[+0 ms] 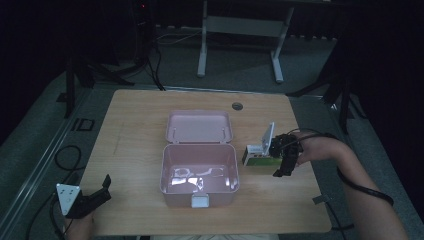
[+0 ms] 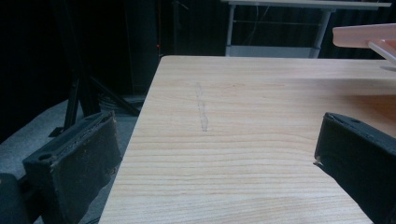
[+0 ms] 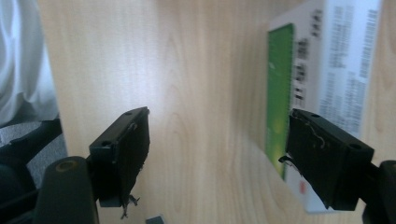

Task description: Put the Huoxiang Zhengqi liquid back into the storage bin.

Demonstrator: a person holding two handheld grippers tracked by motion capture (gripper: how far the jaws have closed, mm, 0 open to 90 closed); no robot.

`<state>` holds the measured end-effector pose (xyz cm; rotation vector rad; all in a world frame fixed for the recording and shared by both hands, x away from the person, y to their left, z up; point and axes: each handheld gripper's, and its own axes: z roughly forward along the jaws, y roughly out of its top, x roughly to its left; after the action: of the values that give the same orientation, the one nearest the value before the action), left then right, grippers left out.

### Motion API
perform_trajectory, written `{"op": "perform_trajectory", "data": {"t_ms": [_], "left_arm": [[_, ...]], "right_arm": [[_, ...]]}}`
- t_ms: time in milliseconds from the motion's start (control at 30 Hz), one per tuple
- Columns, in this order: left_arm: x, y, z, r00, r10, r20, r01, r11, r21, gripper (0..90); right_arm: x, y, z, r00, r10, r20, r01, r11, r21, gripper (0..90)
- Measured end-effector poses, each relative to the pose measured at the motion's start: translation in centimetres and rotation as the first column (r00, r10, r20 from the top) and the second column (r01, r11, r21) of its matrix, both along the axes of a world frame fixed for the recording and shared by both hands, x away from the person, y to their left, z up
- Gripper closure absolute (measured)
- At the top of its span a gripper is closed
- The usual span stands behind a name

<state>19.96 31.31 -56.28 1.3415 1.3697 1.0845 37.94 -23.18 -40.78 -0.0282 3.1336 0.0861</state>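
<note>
An open pink box (image 1: 165,170) stands in the middle of the wooden table (image 1: 135,130), its lid (image 1: 199,126) folded back and its inside bare. A white and green carton (image 1: 257,157) lies just right of the box. My right gripper (image 1: 281,170) hangs over the carton's near right end, pointing down. In the right gripper view its jaws (image 3: 217,154) stand open over bare wood, and the carton (image 3: 336,60) lies beside and past the right-hand jaw. My left gripper (image 1: 102,187) rests open at the table's front left corner, with nothing between its jaws (image 2: 215,163).
A round cable hole (image 1: 237,106) sits in the table behind the box. Another desk's legs (image 1: 202,45) stand on the floor beyond, with stands and cables to both sides. The pink box's edge (image 2: 364,35) shows at the top right of the left gripper view.
</note>
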Motion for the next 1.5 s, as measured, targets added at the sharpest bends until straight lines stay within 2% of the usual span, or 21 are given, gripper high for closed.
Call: {"op": "perform_trajectory", "data": {"t_ms": [367, 533, 733, 1033, 1500], "left_arm": [[0.0, 0.0, 0.0, 1.0, -0.004, 0.001, 0.004, 1.0, 0.0, 0.2], [0.0, 0.0, 0.0, 1.0, -0.007, 0.002, 0.007, 1.0, 0.0, 0.2], [0.0, 0.0, 0.0, 1.0, -0.008, 0.002, 0.008, 1.0, 0.001, 0.2], [0.0, 0.0, 0.0, 0.9999, -0.012, 0.002, 0.012, 0.9999, 0.001, 0.2], [0.0, -0.1, 0.0, 0.9999, -0.016, 0.003, 0.016, 0.9998, 0.009, 0.2]], "right_arm": [[3.6, -0.4, 0.7, 0.9977, -0.056, 0.037, 0.056, 0.998, -0.003, 23.4], [4.8, -0.4, 0.4, 0.9967, -0.061, 0.053, 0.062, 0.998, -0.013, 25.8], [5.9, -0.1, -0.6, 0.9969, -0.059, 0.052, 0.06, 0.998, -0.024, 30.2], [6.5, 1.0, -2.5, 0.9988, -0.023, 0.042, 0.025, 0.998, -0.054, 36.5], [7.0, 1.1, -5.1, 0.9994, -0.026, 0.024, 0.028, 0.994, -0.101, 44.7]]}}
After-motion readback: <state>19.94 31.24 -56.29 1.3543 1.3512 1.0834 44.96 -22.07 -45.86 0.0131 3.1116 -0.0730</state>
